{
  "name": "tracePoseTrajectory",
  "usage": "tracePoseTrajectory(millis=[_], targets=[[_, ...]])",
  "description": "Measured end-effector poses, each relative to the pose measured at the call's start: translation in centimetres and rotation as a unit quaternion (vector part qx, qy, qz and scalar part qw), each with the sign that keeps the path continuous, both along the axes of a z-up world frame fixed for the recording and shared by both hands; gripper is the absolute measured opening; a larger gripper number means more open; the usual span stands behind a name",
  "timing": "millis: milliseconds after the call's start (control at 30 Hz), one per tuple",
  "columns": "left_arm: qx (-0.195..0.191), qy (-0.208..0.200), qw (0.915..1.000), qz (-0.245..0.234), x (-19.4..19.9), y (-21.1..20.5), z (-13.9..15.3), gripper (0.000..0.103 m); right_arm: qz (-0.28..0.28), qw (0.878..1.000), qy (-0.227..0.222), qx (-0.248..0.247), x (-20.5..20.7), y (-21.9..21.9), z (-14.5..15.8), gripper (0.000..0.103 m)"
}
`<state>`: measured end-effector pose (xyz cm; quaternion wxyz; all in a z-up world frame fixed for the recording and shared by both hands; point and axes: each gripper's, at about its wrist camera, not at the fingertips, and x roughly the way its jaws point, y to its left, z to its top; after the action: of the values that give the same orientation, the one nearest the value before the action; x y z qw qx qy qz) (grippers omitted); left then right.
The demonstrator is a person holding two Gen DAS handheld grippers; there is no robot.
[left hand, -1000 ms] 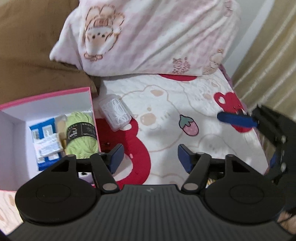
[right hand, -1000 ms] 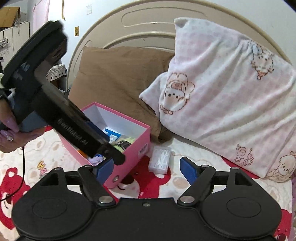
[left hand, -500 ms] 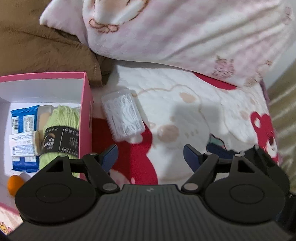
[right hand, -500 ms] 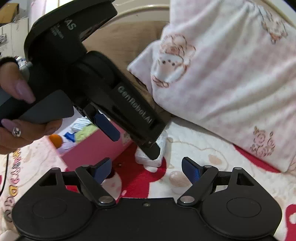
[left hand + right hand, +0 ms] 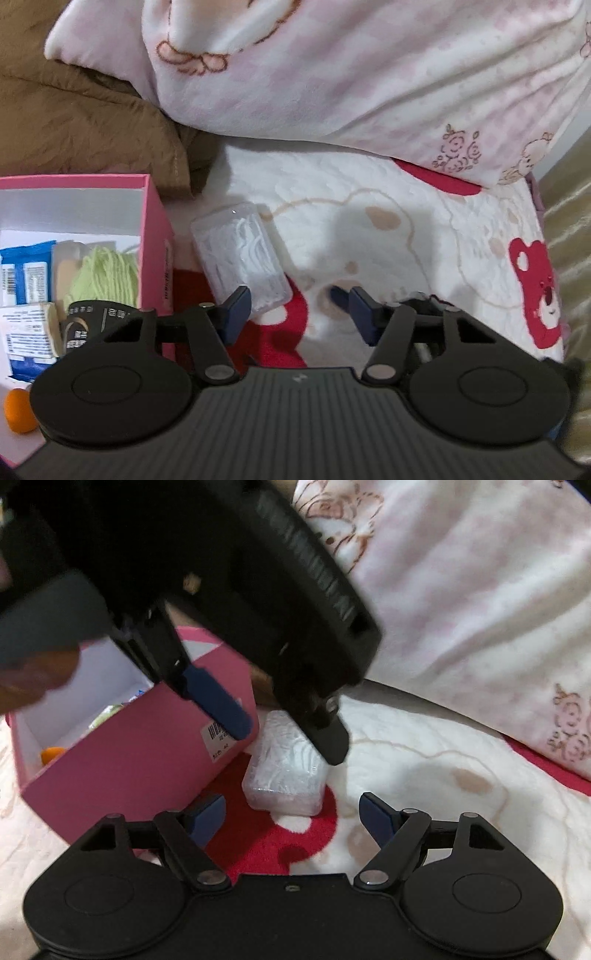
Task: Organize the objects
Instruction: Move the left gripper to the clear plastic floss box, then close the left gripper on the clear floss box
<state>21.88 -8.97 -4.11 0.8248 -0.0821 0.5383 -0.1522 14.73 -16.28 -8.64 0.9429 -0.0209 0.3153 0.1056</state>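
Note:
A clear plastic box of white floss picks lies on the bear-print blanket just right of the open pink box. My left gripper hovers low over the clear box's near end. Its jaws are closing, its left fingertip overlaps the box's corner, and no pad presses on the box. From the right wrist view, the left gripper straddles the clear box from above. My right gripper sits just short of that box; its jaws are closing with nothing between them.
The pink box holds green yarn, blue and white packets and an orange ball. A pink-checked pillow and a brown pillow lie behind. The bed edge and a curtain are at the right.
Both grippers came down toward the blanket. The left one moved in over the clear box and its jaws narrowed. The right one dropped low, close in front of the box.

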Motion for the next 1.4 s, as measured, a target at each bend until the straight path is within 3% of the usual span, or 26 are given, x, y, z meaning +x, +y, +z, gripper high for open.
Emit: tracePoseTrajectory(millis=[67,267,367,500,733,900,1000,1100,1167,1233,1400], targets=[[-0.003,-0.001,1.0,-0.003,0.1,0.0,-0.1,0.053,0.002,1.0,0.0,0.001,0.8,0.5,-0.5,0.076],[-0.012,-0.007,0.9999,0.003,0.3,0.6,-0.2,0.052,-0.003,1.0,0.005,-0.01,2.7,2.1,-2.0,0.075],[-0.014,-0.004,0.9999,0.002,0.3,0.7,-0.3,0.052,-0.026,1.0,0.009,-0.011,2.7,2.3,-2.4,0.066],[-0.011,-0.005,0.9999,-0.004,-0.2,0.1,-0.4,0.052,-0.05,0.998,0.014,0.025,0.8,1.2,-1.6,0.065],[-0.008,-0.005,0.9998,-0.018,-1.2,-2.4,-1.6,0.052,-0.101,0.994,0.033,0.033,-2.3,-1.0,-0.2,0.065],[-0.038,0.0,0.9991,-0.019,-2.2,-3.1,-2.7,0.052,-0.153,0.985,0.058,0.061,-5.2,-2.3,0.7,0.065],[-0.06,-0.001,0.9976,-0.033,-3.1,-3.7,-3.2,0.052,-0.149,0.985,0.072,0.057,-6.5,-2.1,0.5,0.066],[-0.081,-0.003,0.9961,-0.036,-4.0,-4.0,-3.8,0.052,-0.136,0.986,0.088,0.044,-5.7,-1.8,0.0,0.066],[-0.084,-0.004,0.9957,-0.037,-4.4,-3.9,-4.2,0.052,-0.137,0.984,0.094,0.061,-6.0,-2.0,0.3,0.079],[-0.086,-0.006,0.9955,-0.039,-4.8,-3.7,-4.6,0.052,-0.143,0.983,0.087,0.071,-6.5,-2.3,0.6,0.085],[-0.085,-0.031,0.9951,-0.04,-5.4,-3.0,-5.3,0.053,-0.127,0.988,0.079,0.046,-6.2,-1.8,0.4,0.085]])
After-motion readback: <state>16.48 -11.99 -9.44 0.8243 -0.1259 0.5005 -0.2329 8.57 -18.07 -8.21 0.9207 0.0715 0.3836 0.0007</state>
